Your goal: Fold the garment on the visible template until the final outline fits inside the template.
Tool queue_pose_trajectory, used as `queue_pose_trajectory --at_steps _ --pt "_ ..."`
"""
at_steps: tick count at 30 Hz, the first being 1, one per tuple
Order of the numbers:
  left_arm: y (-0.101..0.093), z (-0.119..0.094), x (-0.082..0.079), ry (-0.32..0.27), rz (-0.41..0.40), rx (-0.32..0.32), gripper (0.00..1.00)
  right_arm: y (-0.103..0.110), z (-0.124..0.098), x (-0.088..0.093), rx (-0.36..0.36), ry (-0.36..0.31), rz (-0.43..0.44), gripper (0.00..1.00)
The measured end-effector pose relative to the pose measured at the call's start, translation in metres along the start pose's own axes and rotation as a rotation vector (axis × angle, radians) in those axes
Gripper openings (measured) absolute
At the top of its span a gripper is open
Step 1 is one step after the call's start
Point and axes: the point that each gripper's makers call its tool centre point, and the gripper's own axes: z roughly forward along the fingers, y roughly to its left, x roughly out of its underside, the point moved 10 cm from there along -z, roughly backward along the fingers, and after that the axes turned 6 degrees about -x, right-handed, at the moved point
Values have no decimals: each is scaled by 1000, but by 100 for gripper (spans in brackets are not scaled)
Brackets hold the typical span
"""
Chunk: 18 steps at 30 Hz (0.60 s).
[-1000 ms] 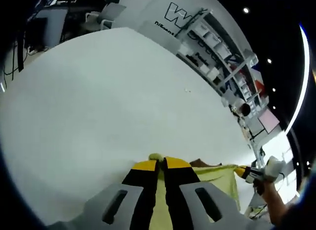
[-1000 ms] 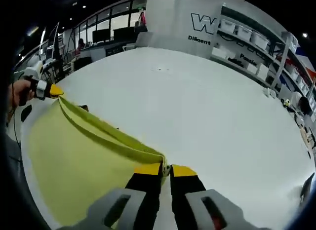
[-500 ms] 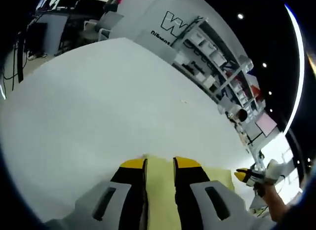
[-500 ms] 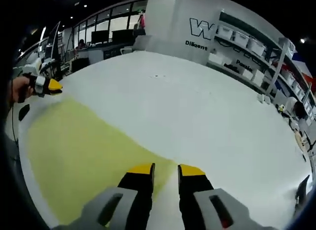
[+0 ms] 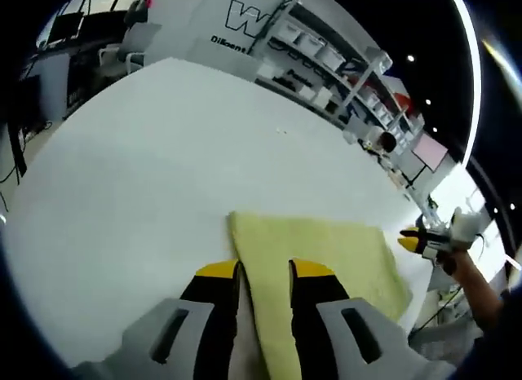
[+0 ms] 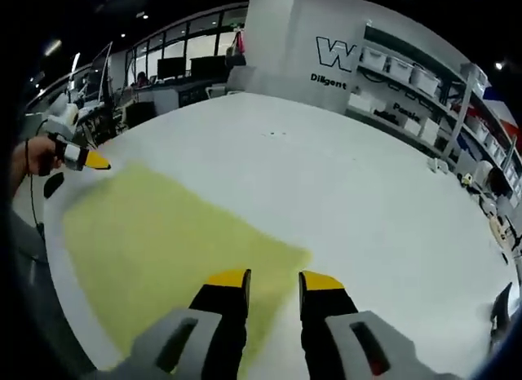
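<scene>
Yellow garment [image 5: 318,258] flat — beneath open left tool [image 5: 263,270] tips.

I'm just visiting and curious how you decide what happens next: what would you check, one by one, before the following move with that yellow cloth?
1. Left hand-held gripper free of the cloth: ok, jaws apart, nothing pinched.
2. Right hand-held gripper free: ok, jaws apart.
3. Yellow garment lying flat on the white table: ok, no raised fold visible.
4. Whole garment in sight: cannot tell, its near edge runs under the jaws.
5. Template outline visible around the garment: cannot tell, no marking shows on the table.
6. Garment clear of the table's edge: cannot tell in the right gripper view.
</scene>
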Motion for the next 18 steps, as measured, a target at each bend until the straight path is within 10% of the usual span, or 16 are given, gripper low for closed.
queue_pose_trajectory --at_steps 18 --pt "14 -29 41 43 73 147 17 21 -22 30 -109 73 11 24"
